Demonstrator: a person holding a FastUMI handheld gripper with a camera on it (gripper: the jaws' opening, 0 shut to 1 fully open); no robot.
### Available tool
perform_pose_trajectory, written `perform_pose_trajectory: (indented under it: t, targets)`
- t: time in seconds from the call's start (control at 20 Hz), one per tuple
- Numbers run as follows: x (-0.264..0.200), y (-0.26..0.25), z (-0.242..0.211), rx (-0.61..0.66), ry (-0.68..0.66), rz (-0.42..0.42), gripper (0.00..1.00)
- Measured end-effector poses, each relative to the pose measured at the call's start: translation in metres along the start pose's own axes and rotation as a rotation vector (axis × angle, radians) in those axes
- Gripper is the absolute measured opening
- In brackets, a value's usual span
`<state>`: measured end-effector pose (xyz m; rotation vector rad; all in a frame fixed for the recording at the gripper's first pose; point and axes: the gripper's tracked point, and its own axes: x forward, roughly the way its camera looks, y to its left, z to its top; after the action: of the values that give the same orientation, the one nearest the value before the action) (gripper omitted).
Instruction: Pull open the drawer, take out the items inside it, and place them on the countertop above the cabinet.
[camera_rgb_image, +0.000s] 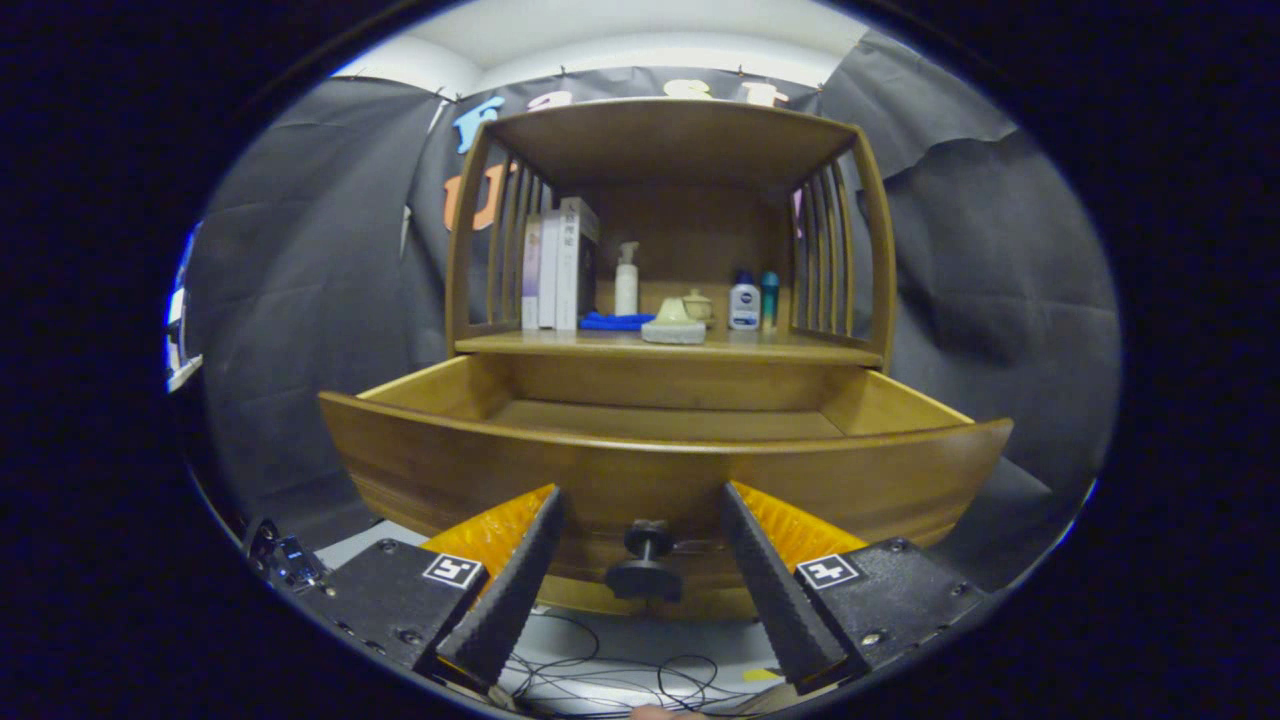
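In the gripper view, the gripper (640, 500) is held level and faces the cabinet squarely, its two fingers (510, 590) spread wide and gripping nothing. The round dark knob (645, 560) on its short stem sits in the gap between the fingers, apart from both, with free space on either side.

The knob is fixed to the front panel of the brown wooden drawer (660, 475), which is pulled out toward the gripper. The drawer's long axis runs crosswise, side to side in front of the fingers, and its open top faces upward; its front panel curves across just ahead of the fingertips. The part of the drawer's floor that can be seen past the front panel is bare wood; the near part is hidden behind that panel.

Above and behind the drawer lies the wooden countertop (560, 345) of the cabinet, under a slatted shelf frame. On it stand upright boxes (560, 265), a white pump bottle (626, 280), a blue cloth (612, 321), a pale lidded pot (695, 303), a white and blue bottle (743, 300) and a teal bottle (769, 292). Thin dark cables (610, 675) trail on the floor below the fingers.
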<state>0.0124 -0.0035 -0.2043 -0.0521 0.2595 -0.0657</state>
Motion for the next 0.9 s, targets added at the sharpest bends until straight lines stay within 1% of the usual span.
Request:
perform_pose_trajectory:
  t: [0.15, 0.2, 0.4, 0.65, 0.7, 0.75, 0.9]
  targets:
    - [0.004, -0.002, 0.000, -0.018, -0.006, -0.073, 0.99]
    - [0.008, -0.001, -0.001, -0.009, -0.003, -0.077, 0.99]
    - [0.030, 0.004, 0.005, 0.051, 0.016, -0.043, 0.99]
    - [0.071, 0.004, 0.026, 0.048, 0.007, -0.050, 0.99]
    - [0.081, 0.004, 0.021, 0.050, 0.042, -0.050, 0.99]
    - [0.087, 0.005, 0.027, 0.053, 0.026, -0.054, 0.99]
    - [0.116, 0.003, 0.033, 0.059, 0.047, -0.059, 0.99]
